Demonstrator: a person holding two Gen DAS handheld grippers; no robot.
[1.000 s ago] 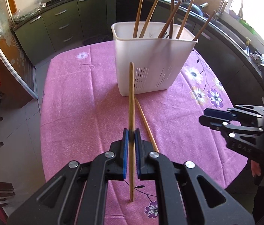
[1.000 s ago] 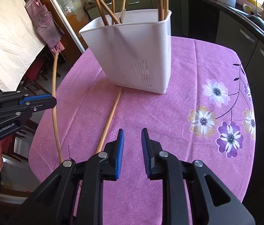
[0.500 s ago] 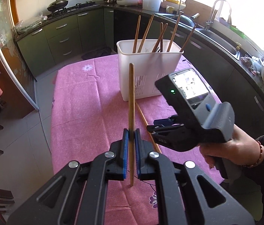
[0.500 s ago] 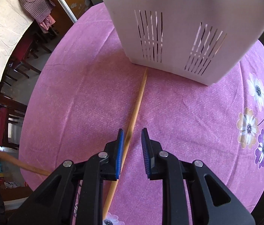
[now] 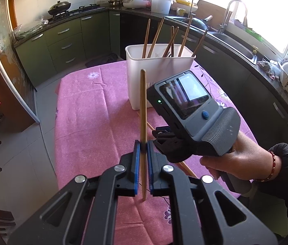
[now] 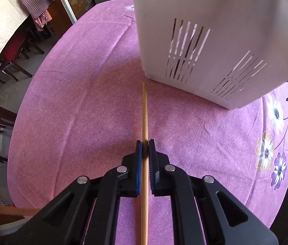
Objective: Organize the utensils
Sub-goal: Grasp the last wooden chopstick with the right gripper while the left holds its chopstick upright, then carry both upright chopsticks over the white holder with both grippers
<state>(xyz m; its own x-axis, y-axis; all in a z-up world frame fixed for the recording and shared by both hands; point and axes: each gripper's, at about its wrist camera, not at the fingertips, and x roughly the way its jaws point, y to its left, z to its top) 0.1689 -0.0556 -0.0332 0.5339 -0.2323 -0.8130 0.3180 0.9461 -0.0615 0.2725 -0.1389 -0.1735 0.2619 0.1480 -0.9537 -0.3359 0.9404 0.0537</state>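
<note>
Slim wooden chopstick pinched in right gripper; slotted plastic basket beyond.

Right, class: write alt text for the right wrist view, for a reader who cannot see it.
The right gripper is closed on a wooden chopstick lying on a pink tablecloth. Its far tip points toward a white slotted utensil holder just beyond.

A pink flowery cloth covers the table. Green cupboards line the wall, with a black wok on the stove and a sink tap by the window.
</note>
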